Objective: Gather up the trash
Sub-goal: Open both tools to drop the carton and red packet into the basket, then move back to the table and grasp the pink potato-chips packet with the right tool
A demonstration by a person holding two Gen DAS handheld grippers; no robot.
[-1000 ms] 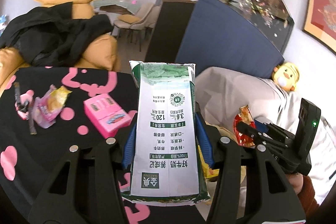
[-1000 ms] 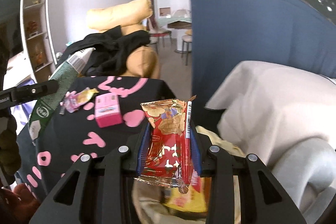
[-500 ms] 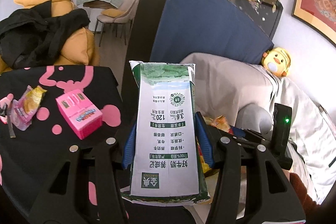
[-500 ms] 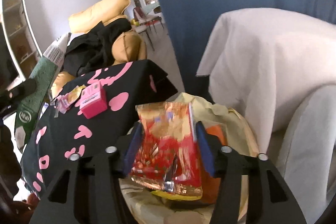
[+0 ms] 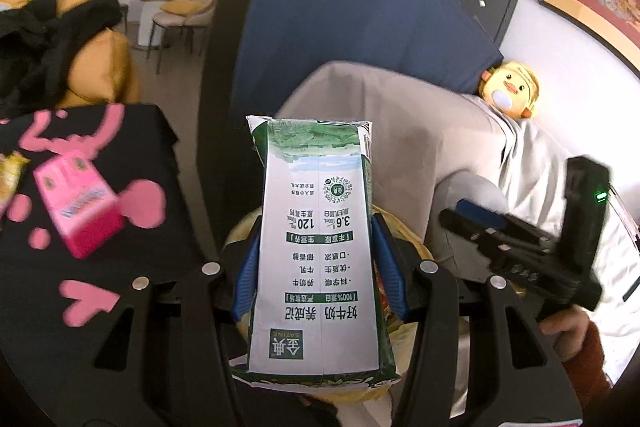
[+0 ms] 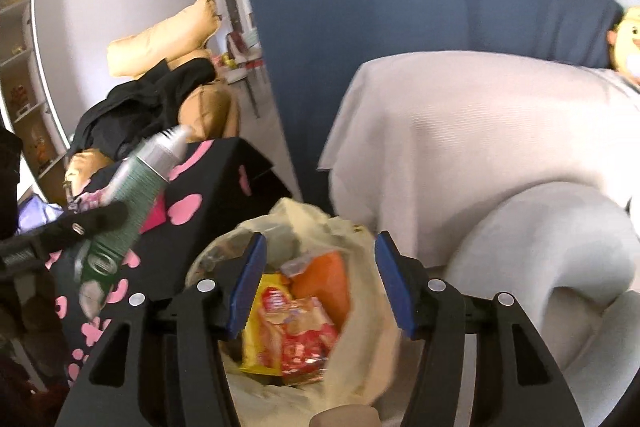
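A green and white milk carton (image 5: 316,239) stands upright between the blue pads of my left gripper (image 5: 316,227), which is shut on it. Under it, the rim of a cream plastic trash bag (image 5: 240,231) peeks out. My right gripper (image 6: 320,247) hangs open over that bag (image 6: 360,291) with nothing between its pads. A red snack wrapper (image 6: 304,343) lies loose inside the bag beside a yellow wrapper (image 6: 260,327). In the right wrist view the carton (image 6: 136,195) is at the left, tilted. In the left wrist view the right gripper (image 5: 464,215) is at the right.
A pink box (image 5: 76,203) lies on the black table with pink hearts (image 5: 120,259); a wrapper shows at its left edge. A grey covered sofa (image 6: 480,131) stands right of the bag, a blue partition (image 5: 340,27) behind. A yellow duck plush (image 5: 510,91) sits on the sofa.
The right gripper opened and the red wrapper dropped from it into the bag. The left gripper carried the carton to the right, off the table and over the bag.
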